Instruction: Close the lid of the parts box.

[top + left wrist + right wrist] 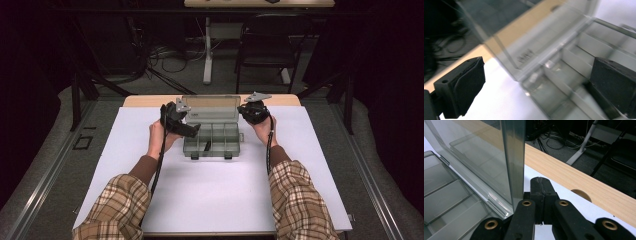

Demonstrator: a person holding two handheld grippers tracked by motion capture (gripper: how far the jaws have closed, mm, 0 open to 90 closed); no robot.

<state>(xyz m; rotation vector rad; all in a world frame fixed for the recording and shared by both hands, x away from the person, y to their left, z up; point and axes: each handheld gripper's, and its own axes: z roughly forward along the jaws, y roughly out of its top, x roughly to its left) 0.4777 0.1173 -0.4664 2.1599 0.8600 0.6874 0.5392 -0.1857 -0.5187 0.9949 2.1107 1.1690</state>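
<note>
Clear compartment box open on the white mat

Clear plastic organiser box (211, 135) sits near the far middle of the white mat (200, 190), its lid (212, 108) standing upright at the back. A small dark item (206, 146) lies in a front compartment; it is too small to identify.

In the left gripper view the left gripper (537, 85) has its two black pads spread wide with nothing between them, hanging over the box's dividers; that picture is smeared by blur, so the compartments' contents cannot be read there. In the high view the left gripper (192, 131) reaches over the box's left end.

The right gripper (541, 186) has its jaws pressed together, empty, just beside the lid's edge (515, 160); whether the jaws touch that edge is hard to tell. In the high view the right gripper (251, 113) sits at the lid's right end, its tips hidden behind its own body.

Plaid sleeves are cut off at the bottom edge.
</note>
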